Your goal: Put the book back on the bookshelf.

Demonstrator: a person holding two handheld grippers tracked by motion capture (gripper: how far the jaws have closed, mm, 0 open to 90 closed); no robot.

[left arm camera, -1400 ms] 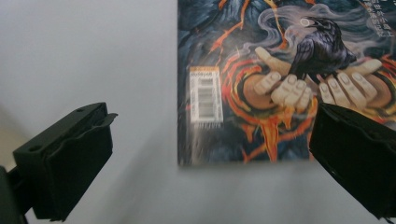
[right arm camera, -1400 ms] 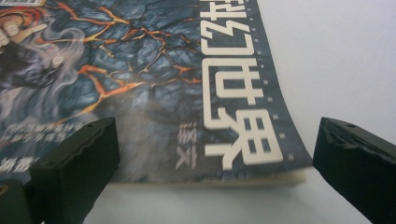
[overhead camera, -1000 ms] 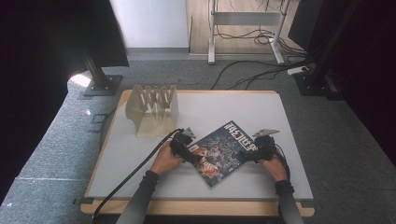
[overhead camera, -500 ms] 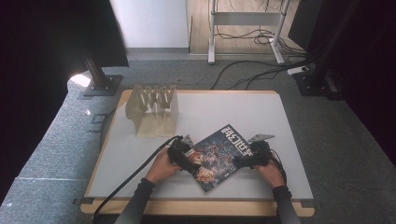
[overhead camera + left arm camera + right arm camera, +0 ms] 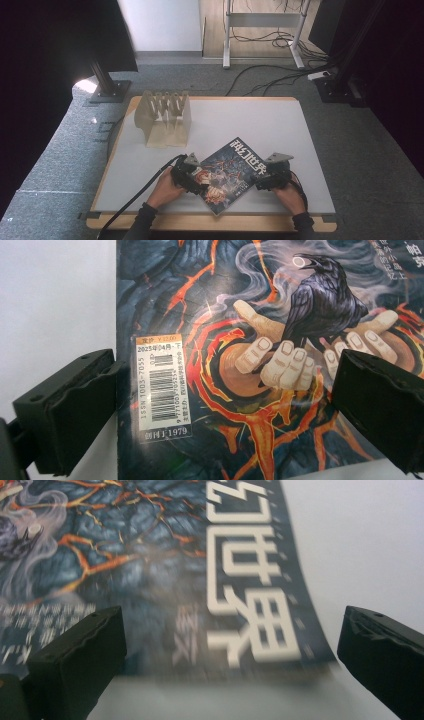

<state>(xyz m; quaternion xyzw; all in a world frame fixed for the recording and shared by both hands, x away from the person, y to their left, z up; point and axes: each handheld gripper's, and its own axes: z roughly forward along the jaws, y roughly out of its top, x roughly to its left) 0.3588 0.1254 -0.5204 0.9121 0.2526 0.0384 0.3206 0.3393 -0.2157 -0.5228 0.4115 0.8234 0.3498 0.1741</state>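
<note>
Magazine (image 5: 231, 174) lay flat on worktop (image 5: 280, 125) near front edge w/ left claw (image 5: 220, 405) and right claw (image 5: 230, 660) both spread, straddling opposite edges; looked like pre-grasp, next probably pinching each edge to lift.

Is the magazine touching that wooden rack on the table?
Apart. In the high view, bare white table lies between the magazine and the wooden rack.
</note>
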